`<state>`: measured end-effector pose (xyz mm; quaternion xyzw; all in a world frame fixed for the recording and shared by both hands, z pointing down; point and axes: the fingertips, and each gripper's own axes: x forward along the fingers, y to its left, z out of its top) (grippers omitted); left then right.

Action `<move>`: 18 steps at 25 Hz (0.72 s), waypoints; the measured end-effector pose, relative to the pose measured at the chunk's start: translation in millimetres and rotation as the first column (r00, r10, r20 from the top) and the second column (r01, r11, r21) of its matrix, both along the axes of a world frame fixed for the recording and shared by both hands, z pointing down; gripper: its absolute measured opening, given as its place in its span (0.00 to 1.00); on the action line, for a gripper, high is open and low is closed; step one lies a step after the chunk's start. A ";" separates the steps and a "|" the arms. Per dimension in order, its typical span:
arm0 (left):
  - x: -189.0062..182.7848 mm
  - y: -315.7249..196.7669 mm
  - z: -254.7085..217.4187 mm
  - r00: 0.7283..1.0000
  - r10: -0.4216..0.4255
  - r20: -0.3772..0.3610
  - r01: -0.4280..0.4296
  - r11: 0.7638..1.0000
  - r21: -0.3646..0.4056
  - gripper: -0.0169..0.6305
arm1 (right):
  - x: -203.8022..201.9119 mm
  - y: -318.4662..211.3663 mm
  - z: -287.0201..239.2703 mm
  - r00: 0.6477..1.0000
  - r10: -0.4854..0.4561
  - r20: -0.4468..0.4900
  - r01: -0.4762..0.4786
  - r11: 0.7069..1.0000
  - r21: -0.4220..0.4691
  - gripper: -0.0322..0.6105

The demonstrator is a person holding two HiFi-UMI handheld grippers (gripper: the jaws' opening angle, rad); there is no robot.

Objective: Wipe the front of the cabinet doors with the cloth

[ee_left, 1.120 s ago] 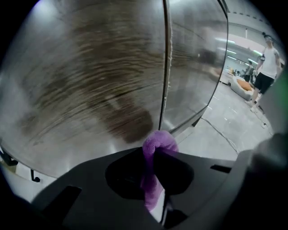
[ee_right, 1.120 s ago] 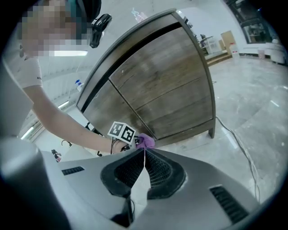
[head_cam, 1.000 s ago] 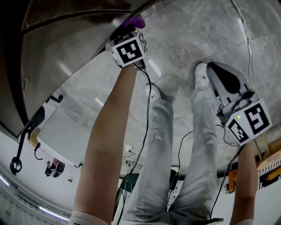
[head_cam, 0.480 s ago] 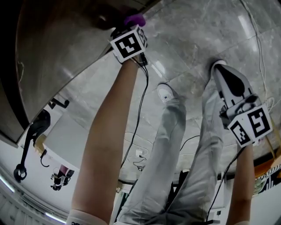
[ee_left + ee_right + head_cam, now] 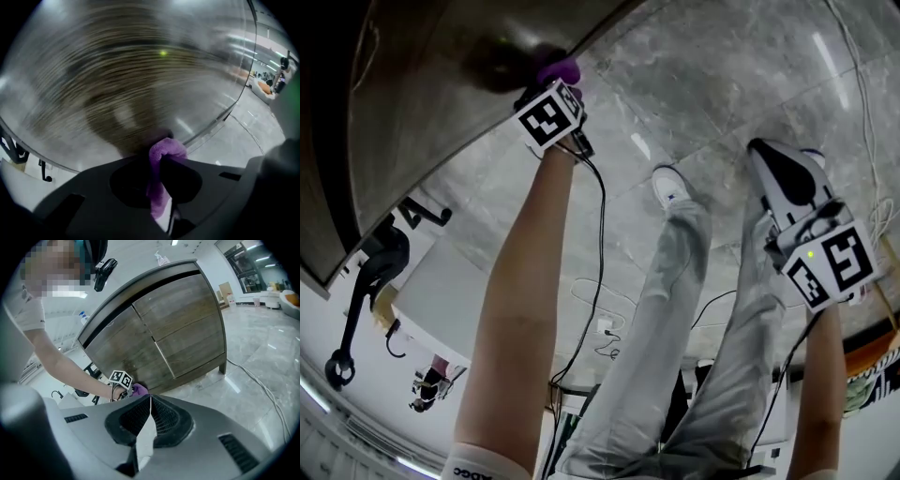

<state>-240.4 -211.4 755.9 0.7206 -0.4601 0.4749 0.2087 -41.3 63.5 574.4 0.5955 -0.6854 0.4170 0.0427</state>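
Note:
The dark wooden cabinet (image 5: 431, 84) fills the head view's upper left, and its two doors (image 5: 164, 333) show whole in the right gripper view. My left gripper (image 5: 553, 86) is shut on a purple cloth (image 5: 559, 69) and presses it against the lower part of a door. In the left gripper view the cloth (image 5: 165, 151) bunches between the jaws of the left gripper (image 5: 161, 161), against blurred wood grain (image 5: 126, 79). My right gripper (image 5: 764, 155) hangs away from the cabinet over the floor. Its jaws meet with nothing between them (image 5: 150, 401).
Grey marble floor (image 5: 722, 84) lies below. The person's legs and white shoes (image 5: 670, 183) stand between the grippers. A black cable (image 5: 600, 244) trails from the left gripper, and a white cable (image 5: 258, 380) runs over the floor by the cabinet's foot (image 5: 223, 366). A black stand (image 5: 370, 272) is at left.
The left gripper has slid the cloth leftward along the cabinet's lower front. The right gripper has stayed about where it was, and the feet have shifted a little.

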 end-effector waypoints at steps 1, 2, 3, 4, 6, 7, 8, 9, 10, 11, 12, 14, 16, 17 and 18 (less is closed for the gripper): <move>-11.9 -0.8 -0.9 1.000 -0.015 0.006 0.015 1.000 0.001 0.10 | -2.4 1.5 0.0 1.000 -0.001 -0.003 0.001 1.000 -0.003 0.09; -24.1 -1.2 -1.6 0.999 -0.031 0.013 0.031 1.000 0.000 0.10 | -4.6 3.4 0.1 1.000 0.000 -0.006 0.000 1.000 -0.008 0.09; -35.9 -1.3 -2.4 0.999 -0.045 0.018 0.046 0.999 -0.004 0.10 | -6.6 5.2 0.0 1.000 0.001 -0.010 -0.001 1.000 -0.012 0.09; -46.4 -1.8 -3.5 0.998 -0.056 0.022 0.056 0.998 -0.007 0.10 | -8.4 6.6 -0.5 1.000 0.002 -0.014 -0.003 1.000 -0.016 0.09; -62.3 -3.3 -6.2 0.998 -0.057 0.026 0.058 0.998 -0.013 0.10 | -11.8 8.1 -2.8 1.000 0.003 -0.020 -0.003 1.000 -0.021 0.09; -68.0 -4.0 -7.8 0.998 -0.053 0.029 0.054 0.998 -0.013 0.10 | -13.6 8.6 -4.3 1.000 0.001 -0.021 -0.002 1.000 -0.023 0.09; -72.7 -4.4 -9.4 0.998 -0.052 0.031 0.052 0.999 -0.012 0.10 | -15.4 9.0 -5.7 1.000 -0.001 -0.022 0.001 1.000 -0.025 0.09; -76.8 -4.6 -11.1 0.998 -0.056 0.033 0.056 0.998 -0.011 0.10 | -17.2 9.6 -6.9 1.000 -0.006 -0.022 0.005 1.000 -0.027 0.09; -81.0 -4.6 -12.6 0.997 -0.066 0.033 0.067 0.998 -0.009 0.10 | -18.9 10.0 -8.2 1.000 -0.012 -0.023 0.011 1.000 -0.029 0.09; -85.8 -4.3 -14.0 0.996 -0.084 0.035 0.084 0.996 -0.007 0.10 | -20.5 10.1 -9.7 1.000 -0.018 -0.023 0.017 0.999 -0.030 0.09; -91.6 -4.0 -15.7 0.993 -0.108 0.037 0.108 0.994 -0.003 0.10 | -22.1 9.9 -11.5 0.999 -0.024 -0.022 0.023 0.999 -0.030 0.09; -105.9 -4.7 -20.4 0.987 -0.156 0.044 0.156 0.988 0.008 0.10 | -26.0 8.8 -15.5 0.999 -0.033 -0.018 0.033 0.999 -0.029 0.09; -118.7 -6.9 -27.2 0.982 -0.180 0.050 0.179 0.984 0.022 0.10 | -30.9 7.5 -19.7 0.999 -0.049 -0.015 0.049 0.998 -0.026 0.09; -123.9 -8.0 -31.2 0.982 -0.183 0.049 0.182 0.983 0.029 0.10 | -33.7 6.9 -21.9 0.998 -0.060 -0.016 0.060 0.998 -0.024 0.09; -128.8 -8.7 -35.4 0.982 -0.184 0.047 0.183 0.983 0.035 0.10 | -36.6 6.5 -24.0 0.997 -0.073 -0.018 0.072 0.997 -0.023 0.09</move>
